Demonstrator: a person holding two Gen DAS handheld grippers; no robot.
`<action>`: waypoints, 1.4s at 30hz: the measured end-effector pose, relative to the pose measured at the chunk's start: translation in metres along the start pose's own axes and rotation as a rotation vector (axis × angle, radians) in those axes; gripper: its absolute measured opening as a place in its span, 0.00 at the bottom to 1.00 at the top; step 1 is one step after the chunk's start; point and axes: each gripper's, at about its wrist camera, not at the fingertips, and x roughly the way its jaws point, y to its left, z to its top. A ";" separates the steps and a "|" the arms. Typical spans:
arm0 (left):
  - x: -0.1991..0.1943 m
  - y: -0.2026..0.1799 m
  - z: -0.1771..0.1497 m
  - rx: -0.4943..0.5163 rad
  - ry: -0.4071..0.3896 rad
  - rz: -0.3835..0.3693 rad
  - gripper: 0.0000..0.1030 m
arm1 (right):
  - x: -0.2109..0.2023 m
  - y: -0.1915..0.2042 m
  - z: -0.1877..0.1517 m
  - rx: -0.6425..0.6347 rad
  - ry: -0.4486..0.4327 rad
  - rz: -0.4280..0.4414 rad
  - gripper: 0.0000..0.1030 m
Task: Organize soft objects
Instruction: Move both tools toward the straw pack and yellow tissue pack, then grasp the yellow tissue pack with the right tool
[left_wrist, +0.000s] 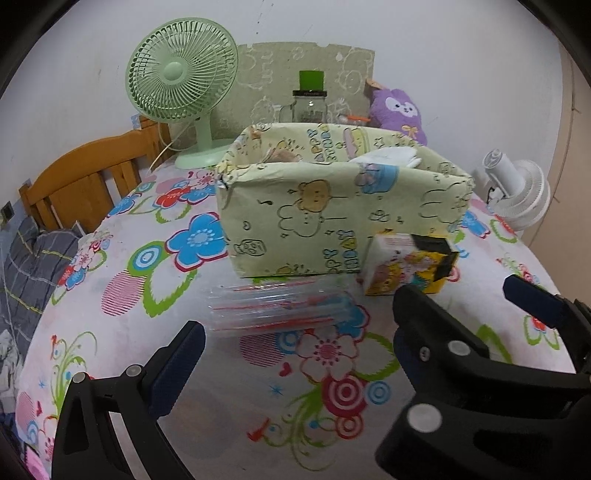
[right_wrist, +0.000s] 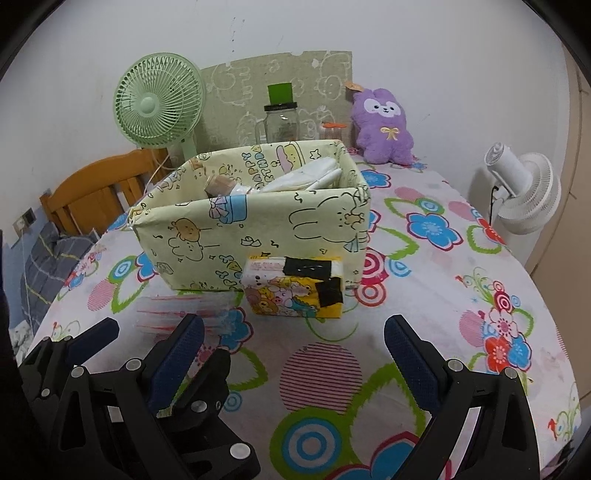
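Observation:
A pale green cartoon-print box (left_wrist: 332, 218) stands mid-table and holds white soft items (left_wrist: 384, 155); it also shows in the right wrist view (right_wrist: 258, 225). A clear bag with red stripes (left_wrist: 277, 310) lies in front of it, just ahead of my open, empty left gripper (left_wrist: 295, 332). A yellow cartoon tissue pack (right_wrist: 295, 288) leans against the box front, ahead of my open, empty right gripper (right_wrist: 295, 339). The pack also shows in the left wrist view (left_wrist: 406, 266). A purple plush bunny (right_wrist: 382, 129) sits at the back by the wall.
A green fan (left_wrist: 181, 85), a glass jar with a green lid (left_wrist: 310, 103) and a card panel (right_wrist: 277, 85) stand at the back. A white fan (right_wrist: 524, 192) stands off the right edge. A wooden headboard (left_wrist: 85, 177) and grey bedding (left_wrist: 29, 266) lie left.

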 end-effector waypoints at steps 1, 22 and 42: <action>0.001 0.001 0.001 0.003 0.000 0.008 1.00 | 0.001 0.000 0.001 0.000 0.000 0.002 0.97; 0.039 0.008 0.019 -0.044 0.096 -0.030 1.00 | 0.037 -0.003 0.020 0.044 0.049 0.004 0.97; 0.044 0.012 0.019 -0.059 0.106 -0.022 0.84 | 0.058 0.000 0.024 0.060 0.080 -0.047 0.94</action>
